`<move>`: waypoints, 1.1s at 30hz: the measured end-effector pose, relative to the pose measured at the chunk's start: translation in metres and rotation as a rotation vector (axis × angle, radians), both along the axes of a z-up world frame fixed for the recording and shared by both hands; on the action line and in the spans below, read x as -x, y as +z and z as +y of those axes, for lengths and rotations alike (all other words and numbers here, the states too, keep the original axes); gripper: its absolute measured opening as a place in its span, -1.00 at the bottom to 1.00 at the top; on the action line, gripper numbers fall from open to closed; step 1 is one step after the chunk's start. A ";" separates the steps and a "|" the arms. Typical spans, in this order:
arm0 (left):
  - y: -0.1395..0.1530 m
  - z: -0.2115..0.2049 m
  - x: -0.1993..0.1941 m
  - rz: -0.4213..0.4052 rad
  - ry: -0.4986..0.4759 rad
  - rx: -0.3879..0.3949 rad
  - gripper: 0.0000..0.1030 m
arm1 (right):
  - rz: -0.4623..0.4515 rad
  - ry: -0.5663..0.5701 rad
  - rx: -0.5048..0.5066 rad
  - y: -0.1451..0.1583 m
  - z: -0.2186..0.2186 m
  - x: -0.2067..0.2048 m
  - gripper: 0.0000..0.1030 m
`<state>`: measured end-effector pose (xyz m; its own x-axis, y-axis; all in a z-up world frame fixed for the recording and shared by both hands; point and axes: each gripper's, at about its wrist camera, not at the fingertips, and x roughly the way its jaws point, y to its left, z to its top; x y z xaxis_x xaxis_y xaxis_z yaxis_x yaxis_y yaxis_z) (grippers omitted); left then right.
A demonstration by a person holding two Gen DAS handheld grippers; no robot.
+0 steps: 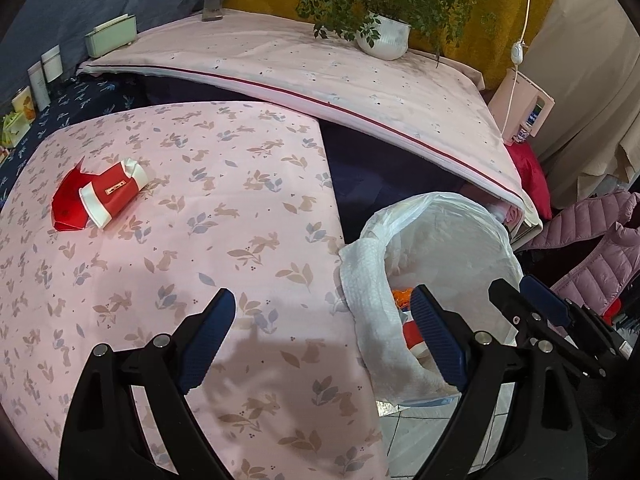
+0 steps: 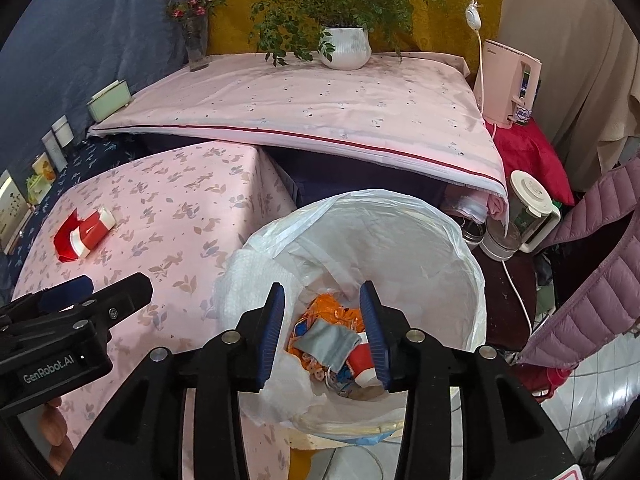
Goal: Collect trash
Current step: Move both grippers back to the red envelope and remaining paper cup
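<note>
Right gripper (image 2: 322,334) hangs released, empty, over the trash bin (image 2: 460,248). Red paper cup (image 1: 110,194) lies on the tabletop (image 1: 240,208) far-left of the bin, axis diagonal. Left gripper (image 1: 322,338), spread and empty, is nearer.

Potted plant (image 2: 346,46) on raised pink board (image 2: 320,104); flower vase (image 2: 196,42) at corner.

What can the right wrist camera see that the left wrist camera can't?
Only the right wrist view shows the grey mask down in the bin, and the white jug beside it. Only the left wrist view shows the left tool from behind, wide open over the tablecloth. Both show the red and white carton on the low table, the bin bag and the potted plant.
</note>
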<state>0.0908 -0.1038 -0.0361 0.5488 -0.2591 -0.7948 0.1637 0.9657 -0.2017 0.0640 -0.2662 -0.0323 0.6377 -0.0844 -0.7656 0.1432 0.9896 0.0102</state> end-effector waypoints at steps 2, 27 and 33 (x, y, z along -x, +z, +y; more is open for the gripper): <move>0.000 0.008 0.000 -0.002 0.012 -0.002 0.65 | -0.002 0.011 0.000 0.001 0.008 -0.002 -0.21; -0.006 0.179 -0.004 -0.018 0.315 -0.083 0.65 | 0.019 0.247 -0.045 0.003 0.173 -0.030 -0.06; -0.011 0.227 -0.011 -0.011 0.376 -0.082 0.65 | 0.036 0.274 -0.098 -0.003 0.208 -0.047 -0.05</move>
<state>0.1017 0.1227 -0.0467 0.6023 0.0258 -0.7979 -0.2030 0.9716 -0.1218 0.1107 -0.0586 -0.0350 0.5988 0.1628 -0.7841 -0.1272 0.9860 0.1076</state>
